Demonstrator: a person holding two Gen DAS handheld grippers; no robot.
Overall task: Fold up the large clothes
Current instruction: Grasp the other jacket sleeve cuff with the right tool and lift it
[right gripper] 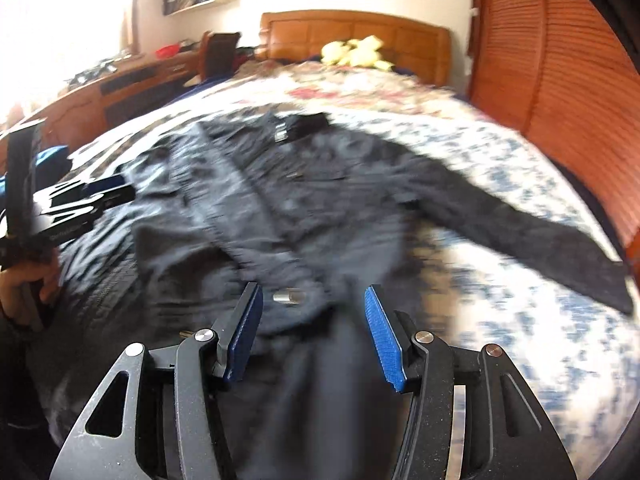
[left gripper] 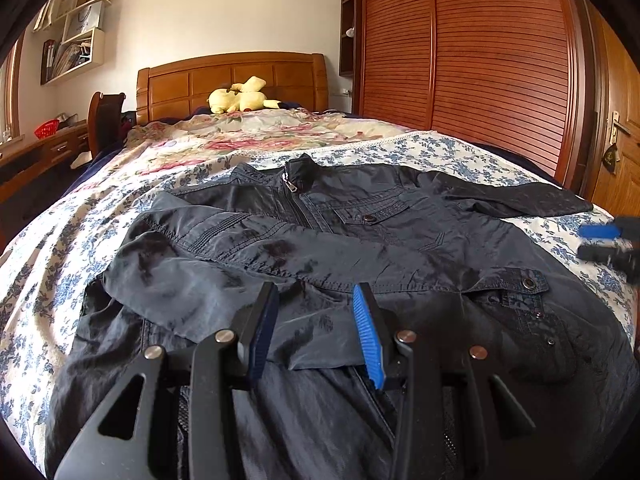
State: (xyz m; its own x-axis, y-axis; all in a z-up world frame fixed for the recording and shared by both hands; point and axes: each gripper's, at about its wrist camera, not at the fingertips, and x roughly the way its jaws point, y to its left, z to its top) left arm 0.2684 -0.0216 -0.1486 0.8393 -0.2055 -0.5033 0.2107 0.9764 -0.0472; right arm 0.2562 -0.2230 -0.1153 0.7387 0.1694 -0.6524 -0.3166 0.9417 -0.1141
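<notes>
A dark navy zip jacket (left gripper: 320, 240) lies front up on the floral bedspread (left gripper: 48, 264), collar toward the headboard. One sleeve is folded across the chest; the other sleeve (left gripper: 520, 200) stretches out to the right. My left gripper (left gripper: 316, 300) is open and empty just above the folded sleeve near the hem. My right gripper (right gripper: 314, 300) is open and empty over the jacket's lower front (right gripper: 280, 208); that view is motion-blurred. The right gripper also shows at the right edge of the left wrist view (left gripper: 608, 240). The left gripper shows at the left of the right wrist view (right gripper: 108, 192).
A yellow plush toy (left gripper: 240, 98) sits against the wooden headboard (left gripper: 232, 76). A slatted wooden wardrobe (left gripper: 480, 60) stands along the right of the bed. A desk (left gripper: 44, 148) with a chair and wall shelves are at the left.
</notes>
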